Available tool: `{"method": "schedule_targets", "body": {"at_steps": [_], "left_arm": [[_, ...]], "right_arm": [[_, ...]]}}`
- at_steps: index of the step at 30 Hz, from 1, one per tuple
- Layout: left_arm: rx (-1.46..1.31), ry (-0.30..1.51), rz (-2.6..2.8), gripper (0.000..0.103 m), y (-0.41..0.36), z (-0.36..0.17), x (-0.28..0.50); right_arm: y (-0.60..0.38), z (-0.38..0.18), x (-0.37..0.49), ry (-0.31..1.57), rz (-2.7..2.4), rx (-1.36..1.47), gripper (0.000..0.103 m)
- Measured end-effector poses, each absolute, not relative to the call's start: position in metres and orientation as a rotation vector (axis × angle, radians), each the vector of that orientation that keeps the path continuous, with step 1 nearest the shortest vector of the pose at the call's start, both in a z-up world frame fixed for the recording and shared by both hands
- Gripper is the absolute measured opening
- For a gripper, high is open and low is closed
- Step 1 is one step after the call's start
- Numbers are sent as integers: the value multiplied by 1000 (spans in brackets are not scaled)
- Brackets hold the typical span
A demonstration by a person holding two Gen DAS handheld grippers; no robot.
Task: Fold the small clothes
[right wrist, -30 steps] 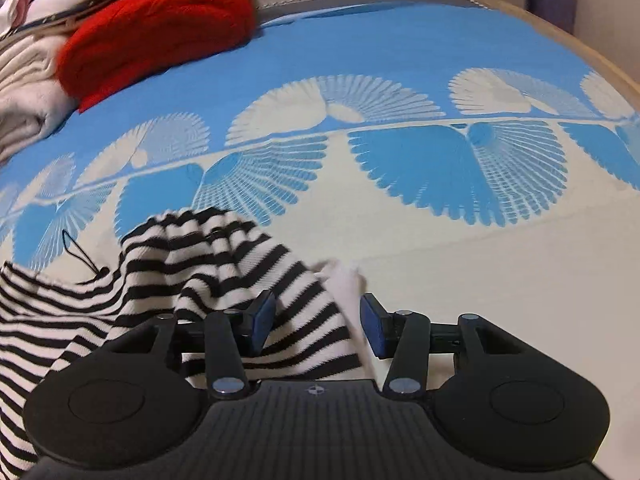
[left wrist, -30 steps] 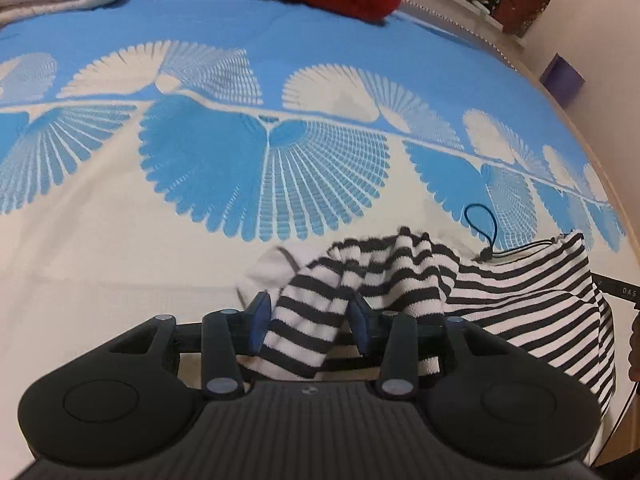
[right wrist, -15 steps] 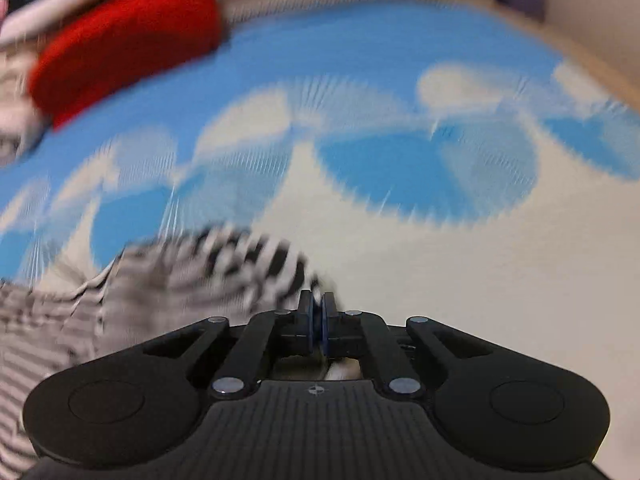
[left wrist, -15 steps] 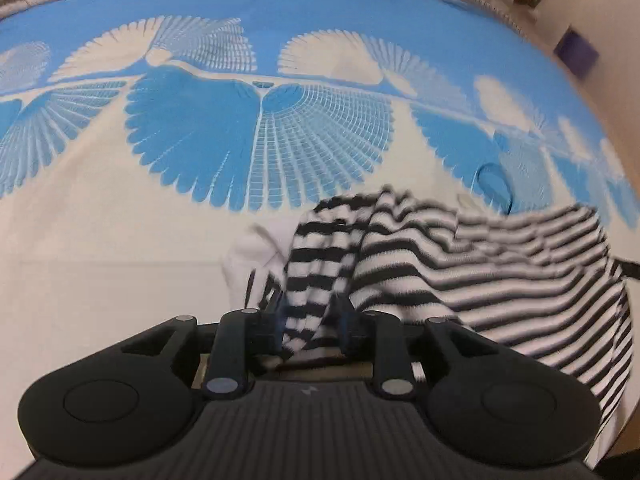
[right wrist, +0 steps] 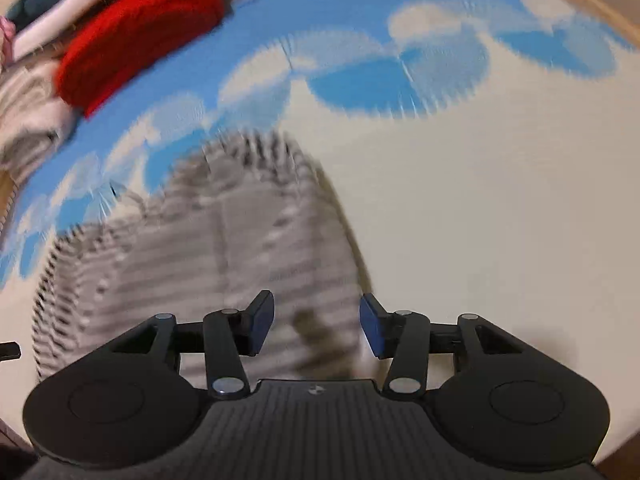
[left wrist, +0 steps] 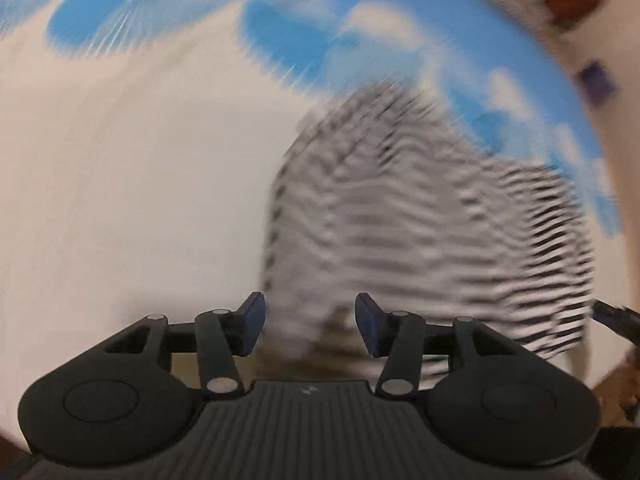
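Left gripper [left wrist: 310, 322]: jaws apart, just been opening; blurred striped cloth lies below the gap, and the pads do not press on it.
Right gripper [right wrist: 317, 328]: jaws apart, just been opening; striped cloth lies under the gap, not clamped.
Garment [left wrist: 420, 224]: black-and-white striped, lying in a hump on the sheet, just ahead of both grippers; right of centre in the left view, left of centre [right wrist: 208, 248] in the right view.
Sheet [right wrist: 480, 200]: cream near the grippers, blue with pale fan shapes farther off.
Red cloth [right wrist: 140, 32]: bundled at the far edge, well apart from the garment, with pale folded cloth beside it.
Writing: none readable; both views are motion-blurred.
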State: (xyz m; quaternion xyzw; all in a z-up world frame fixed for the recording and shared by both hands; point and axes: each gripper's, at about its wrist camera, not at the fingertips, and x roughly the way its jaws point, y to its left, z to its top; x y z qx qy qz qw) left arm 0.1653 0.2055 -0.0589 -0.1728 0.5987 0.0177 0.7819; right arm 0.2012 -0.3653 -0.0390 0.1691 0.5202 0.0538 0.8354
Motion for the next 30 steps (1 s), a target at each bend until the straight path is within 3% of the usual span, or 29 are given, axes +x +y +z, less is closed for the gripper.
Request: {"method": "schedule_targets", "body": {"at_steps": [2, 6, 7, 8, 9, 10, 15, 20, 22, 24, 26, 29, 30], "left_arm": [[-413, 1379, 37, 54, 209, -79, 162], [-390, 1349, -5, 50, 202, -81, 164], [-376, 1350, -17, 39, 200, -81, 163], [-373, 1345, -31, 15, 198, -80, 163], [-383, 1329, -54, 3, 198, -77, 162], [-390, 1291, -68, 4, 199, -70, 160], [-409, 1082, -51, 4, 217, -29, 136], [-215, 1336, 22, 1, 200, -70, 137], [-131, 1359, 78, 3, 194, -72, 137], [-197, 1257, 76, 5, 198, -52, 134], [-244, 1132, 34, 15, 197, -29, 131], [-266, 1061, -55, 16, 180, -15, 129], [-250, 1066, -72, 16, 169, -16, 131]], "right_arm": [[-364, -54, 197, 1170, 104, 352, 49], [-356, -67, 193, 1187, 112, 284, 46], [-356, -71, 193, 1203, 110, 283, 42], [-356, -72, 192, 1208, 115, 296, 31], [-357, -71, 191, 1204, 126, 317, 16], [-358, -67, 191, 1186, 122, 327, 8], [-398, -33, 169, 987, 97, 594, 6], [-386, -65, 172, 1193, -9, 433, 3], [-376, -73, 175, 1241, -50, 322, 3], [-374, -69, 174, 1221, -69, 314, 4], [-373, -51, 170, 1127, -128, 276, 8], [-360, -22, 161, 934, -68, 217, 9], [-357, -19, 161, 910, 1, 243, 15]]}}
